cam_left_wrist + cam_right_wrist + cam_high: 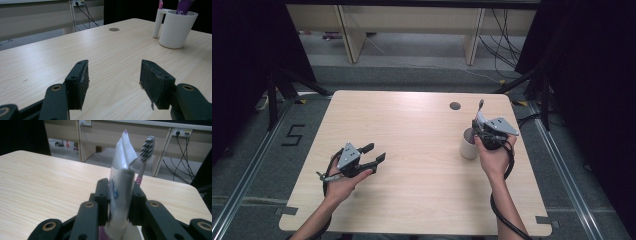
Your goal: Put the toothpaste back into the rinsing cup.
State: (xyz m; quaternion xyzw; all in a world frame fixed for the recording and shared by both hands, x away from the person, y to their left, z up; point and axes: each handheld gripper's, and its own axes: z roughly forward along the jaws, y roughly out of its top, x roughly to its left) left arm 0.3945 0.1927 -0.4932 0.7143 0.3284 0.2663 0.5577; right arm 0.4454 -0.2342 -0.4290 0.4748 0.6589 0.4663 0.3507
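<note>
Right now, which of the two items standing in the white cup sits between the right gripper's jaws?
The toothpaste tube, silvery-white with a crimped top, stands between the right gripper jaws. The toothbrush, striped bristles on a pink-ringed neck, stands free behind it, beyond the jaws.

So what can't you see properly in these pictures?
- Bottom of the squeezed white toothpaste tube, right gripper view: hidden behind the right claw, which is around it.
- Toothbrush handle, same view: mostly behind a black jaw.
- Inside of the white plastic cup, high view: covered by the hand and the claw.
- Print on the tube: too blurred to read.
- Left claw, left gripper view: base cut off by the bottom edge.
</note>
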